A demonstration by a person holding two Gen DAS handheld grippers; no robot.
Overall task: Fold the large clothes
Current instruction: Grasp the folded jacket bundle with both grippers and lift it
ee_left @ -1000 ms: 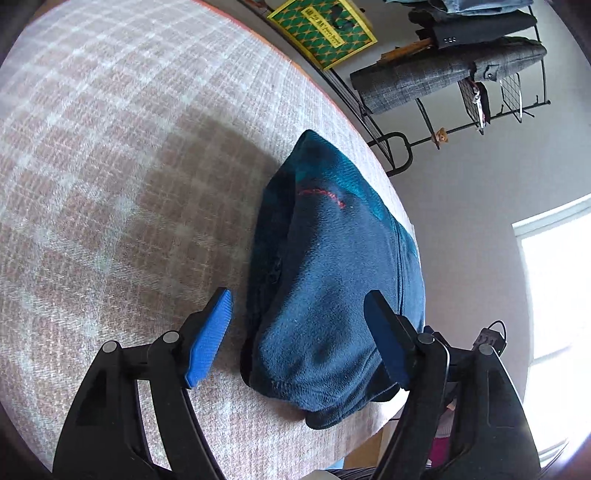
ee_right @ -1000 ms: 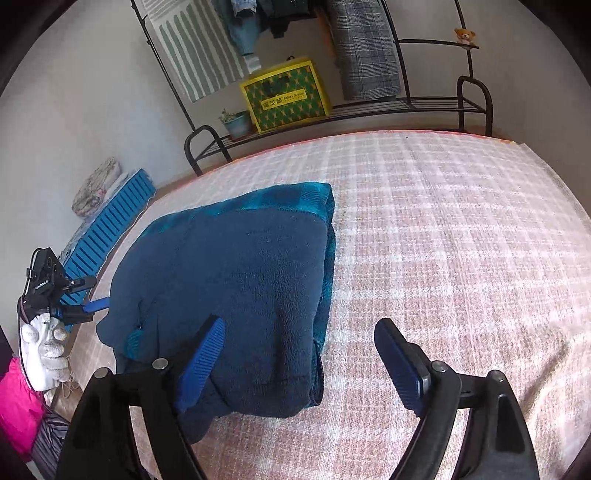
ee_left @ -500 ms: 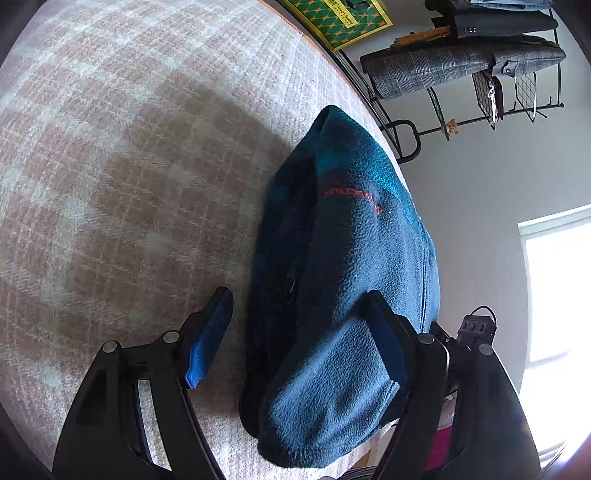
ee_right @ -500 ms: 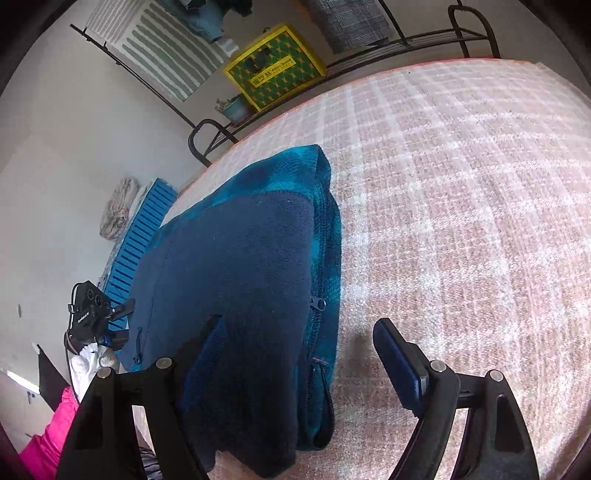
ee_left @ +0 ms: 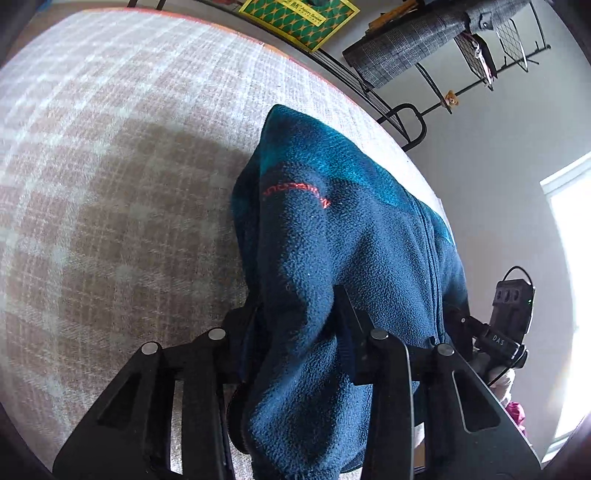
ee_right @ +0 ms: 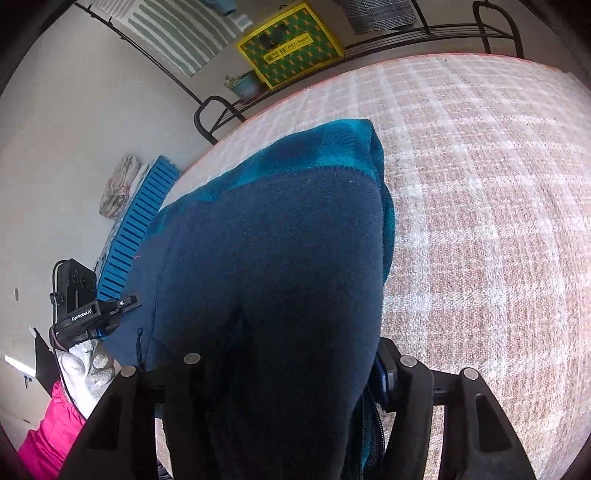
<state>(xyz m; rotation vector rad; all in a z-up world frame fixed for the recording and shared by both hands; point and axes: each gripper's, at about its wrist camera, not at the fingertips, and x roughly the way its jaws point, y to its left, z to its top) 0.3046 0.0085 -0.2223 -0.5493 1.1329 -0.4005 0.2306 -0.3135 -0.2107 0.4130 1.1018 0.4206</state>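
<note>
- The bed (ee_left: pixel 110 184), covered in a pink-and-white plaid blanket, fills most of both views.
- A dark blue fleece jacket (ee_left: pixel 332 236) with teal shoulders and red chest lettering lies folded near the bed's edge; its near end bunches up between both tools.
- A black clothes rack (ee_right: pixel 491 26) stands beyond the bed, with a yellow-green box (ee_right: pixel 288 48) on its low shelf.
- The left hand-held gripper (ee_left: pixel 295 328) is closing, its jaws pressing a thick fold of fleece.
- The right hand-held gripper (ee_right: pixel 295 362) is closing too, jacket cloth packed between its jaws.
</note>
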